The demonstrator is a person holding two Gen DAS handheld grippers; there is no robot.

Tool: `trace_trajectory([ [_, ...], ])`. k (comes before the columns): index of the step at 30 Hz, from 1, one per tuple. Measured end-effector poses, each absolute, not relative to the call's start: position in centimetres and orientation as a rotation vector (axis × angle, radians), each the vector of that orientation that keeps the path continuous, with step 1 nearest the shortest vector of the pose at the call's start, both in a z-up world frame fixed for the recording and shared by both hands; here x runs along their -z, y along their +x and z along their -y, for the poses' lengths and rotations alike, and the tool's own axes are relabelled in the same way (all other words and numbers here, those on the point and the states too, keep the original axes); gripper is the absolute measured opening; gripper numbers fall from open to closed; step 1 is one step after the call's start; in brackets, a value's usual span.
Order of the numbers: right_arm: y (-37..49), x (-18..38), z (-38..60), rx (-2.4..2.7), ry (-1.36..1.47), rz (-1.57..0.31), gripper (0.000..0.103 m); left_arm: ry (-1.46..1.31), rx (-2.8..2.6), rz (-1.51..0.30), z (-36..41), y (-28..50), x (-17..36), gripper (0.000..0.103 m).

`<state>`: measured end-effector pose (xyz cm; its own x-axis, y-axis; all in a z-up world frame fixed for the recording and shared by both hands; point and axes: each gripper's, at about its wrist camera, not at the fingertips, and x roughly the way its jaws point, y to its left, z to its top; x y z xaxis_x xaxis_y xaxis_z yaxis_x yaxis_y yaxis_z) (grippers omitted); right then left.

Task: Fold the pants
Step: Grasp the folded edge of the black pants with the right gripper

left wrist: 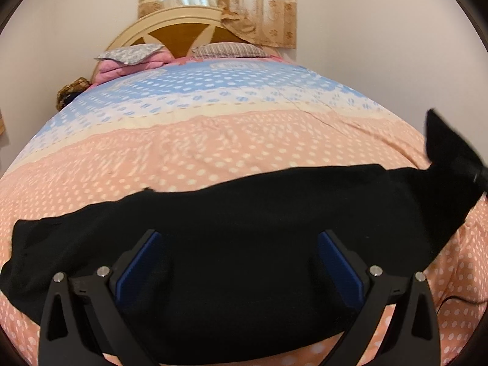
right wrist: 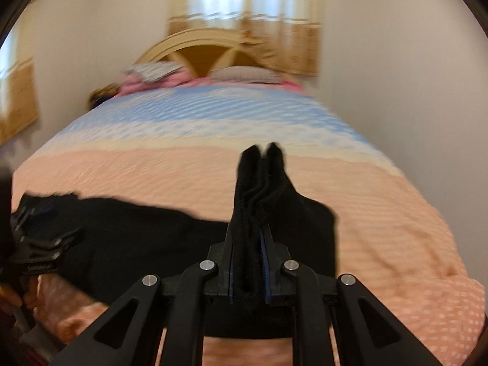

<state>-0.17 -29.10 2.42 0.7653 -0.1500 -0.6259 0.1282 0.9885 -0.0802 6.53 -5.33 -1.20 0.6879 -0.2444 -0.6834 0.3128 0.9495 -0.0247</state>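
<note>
Black pants [left wrist: 244, 213] lie stretched across the near part of a bed. My left gripper [left wrist: 241, 244] is open, its blue-padded jaws spread wide just above the pants' middle, holding nothing. My right gripper [right wrist: 248, 244] is shut on one end of the pants [right wrist: 259, 189]; the bunched fabric sticks up from between its jaws and is lifted off the bed. In the left wrist view that raised end [left wrist: 442, 149] shows at the far right. In the right wrist view the left gripper [right wrist: 39, 244] shows at the far left over the pants [right wrist: 128, 231].
The bed has a polka-dot cover [left wrist: 213, 140], orange near me and blue farther back. Pillows [left wrist: 131, 55] lie against a curved headboard [left wrist: 189, 33] under a curtained window [left wrist: 219, 3]. Walls close in on both sides. The right wrist view is motion-blurred.
</note>
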Motion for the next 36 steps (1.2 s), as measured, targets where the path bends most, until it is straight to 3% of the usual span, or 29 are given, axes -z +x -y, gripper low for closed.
trace_trajectory([
  [14,2.4,6.1,15.1,0.056,-0.281,-0.716,0.014,0.050,0.246,-0.782,2.2,7.9,2.7,0.103],
  [20,1.8,7.0,13.2,0.078,-0.337,-0.672,0.022,0.055,0.238,-0.788,1.9,7.9,3.0,0.103],
  [21,1.6,7.0,12.9,0.064,-0.340,-0.669,0.025,0.055,0.235,-0.789,1.8,8.0,3.0,0.103],
  [23,1.5,6.5,13.1,-0.006,-0.283,-0.670,0.041,0.055,0.230,-0.789,1.5,8.2,3.0,0.103],
  [24,1.4,6.1,13.3,-0.065,-0.229,-0.674,0.063,0.056,0.227,-0.787,1.4,8.2,2.9,0.103],
  [25,1.1,5.7,13.5,-0.134,-0.172,-0.671,0.074,0.057,0.225,-0.786,1.4,8.2,2.9,0.103],
  [27,0.2,4.1,14.3,-0.239,-0.074,-0.629,0.075,-0.006,0.239,-0.770,0.6,8.2,2.3,0.103],
  [30,-0.4,2.4,16.4,-0.260,0.008,-0.598,0.075,-0.047,0.232,-0.773,0.0,8.4,1.6,0.103],
  [32,-0.5,1.5,19.3,-0.195,0.092,-0.594,0.069,-0.007,0.224,-0.762,0.5,8.4,1.4,0.103],
  [34,-0.4,1.5,22.0,-0.153,0.163,-0.633,0.030,0.020,0.225,-0.742,1.2,8.3,1.2,0.103],
  [36,-0.2,2.4,23.8,-0.062,0.170,-0.698,0.015,0.028,0.253,-0.733,2.3,8.2,1.0,0.103],
])
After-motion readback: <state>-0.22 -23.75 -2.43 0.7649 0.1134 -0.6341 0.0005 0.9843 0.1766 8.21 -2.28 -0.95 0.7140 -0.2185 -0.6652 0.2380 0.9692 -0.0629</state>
